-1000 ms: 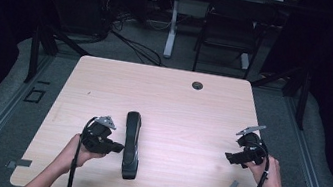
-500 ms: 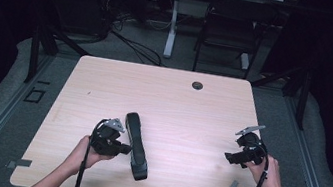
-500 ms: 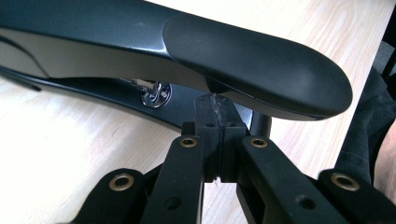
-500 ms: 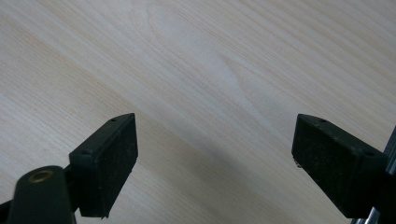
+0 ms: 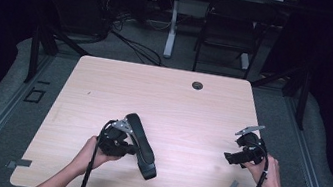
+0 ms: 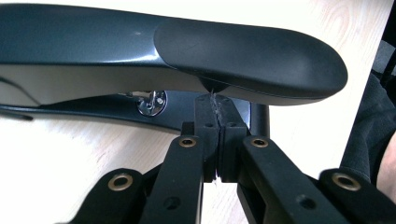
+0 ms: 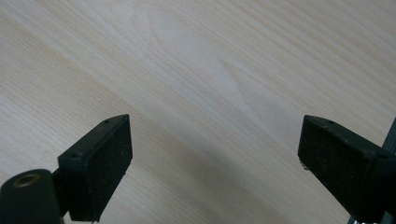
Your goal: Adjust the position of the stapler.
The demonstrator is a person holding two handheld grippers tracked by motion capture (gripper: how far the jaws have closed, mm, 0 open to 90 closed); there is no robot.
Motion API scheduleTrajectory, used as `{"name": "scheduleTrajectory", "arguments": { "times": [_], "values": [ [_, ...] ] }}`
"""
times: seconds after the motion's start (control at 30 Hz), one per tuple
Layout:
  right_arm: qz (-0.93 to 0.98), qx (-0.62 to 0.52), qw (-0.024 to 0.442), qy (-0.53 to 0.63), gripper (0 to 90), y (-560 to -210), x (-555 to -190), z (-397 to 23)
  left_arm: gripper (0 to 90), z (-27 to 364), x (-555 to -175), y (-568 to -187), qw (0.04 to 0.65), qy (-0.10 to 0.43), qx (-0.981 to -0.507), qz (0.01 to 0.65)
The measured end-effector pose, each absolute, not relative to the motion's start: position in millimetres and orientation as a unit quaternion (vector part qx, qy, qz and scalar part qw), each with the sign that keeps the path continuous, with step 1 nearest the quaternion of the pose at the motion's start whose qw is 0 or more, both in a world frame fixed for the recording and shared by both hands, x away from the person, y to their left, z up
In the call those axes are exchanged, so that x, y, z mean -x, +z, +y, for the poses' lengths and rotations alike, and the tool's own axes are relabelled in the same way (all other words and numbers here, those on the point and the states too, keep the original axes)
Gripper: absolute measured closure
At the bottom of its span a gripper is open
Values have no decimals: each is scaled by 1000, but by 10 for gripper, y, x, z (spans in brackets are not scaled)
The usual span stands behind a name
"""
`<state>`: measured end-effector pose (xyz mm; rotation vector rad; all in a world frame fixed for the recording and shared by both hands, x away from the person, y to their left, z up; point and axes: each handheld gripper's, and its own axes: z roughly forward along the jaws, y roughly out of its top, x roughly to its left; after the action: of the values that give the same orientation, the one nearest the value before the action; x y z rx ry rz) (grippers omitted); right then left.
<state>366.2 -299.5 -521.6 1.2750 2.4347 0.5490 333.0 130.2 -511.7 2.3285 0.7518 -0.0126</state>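
While the closed left gripper (image 6: 217, 116) noses the stiff, smooth, weighty stapler (image 5: 142, 145) at lower centre, grip its narrow middle; right gripper (image 7: 215, 168) gapes wide, empty.

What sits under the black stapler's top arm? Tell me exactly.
Under the black stapler, the left gripper view shows a pale metal body, a shiny rivet and the black base on the table. The shut left gripper covers part of the base there.
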Motion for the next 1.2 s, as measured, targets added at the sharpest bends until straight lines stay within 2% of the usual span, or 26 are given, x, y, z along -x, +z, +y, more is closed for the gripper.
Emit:
{"name": "scheduleTrajectory", "arguments": {
  "times": [0.1, 0.17, 0.37, 0.73, 1.2],
  "values": [
    [857, -447, 172, 188, 62, -5213, -3661, -2993, 896, 1249, -3330, -5140, 332, -3, -899, 285],
    [858, -446, 174, 186, 0, -5218, -3659, -2984, 896, 1207, -3326, -5159, 327, 3, -902, 282],
    [858, -440, 172, 200, 0, -5189, -3646, -2967, 895, 1143, -3332, -5177, 333, 12, -899, 283],
    [857, -434, 164, 225, 42, -5131, -3630, -2885, 894, 1035, -3361, -5199, 341, 15, -897, 281],
    [871, -398, 129, 257, 106, -5038, -3632, -2650, 864, 847, -3474, -5211, 342, 3, -901, 269]
  ]
}}
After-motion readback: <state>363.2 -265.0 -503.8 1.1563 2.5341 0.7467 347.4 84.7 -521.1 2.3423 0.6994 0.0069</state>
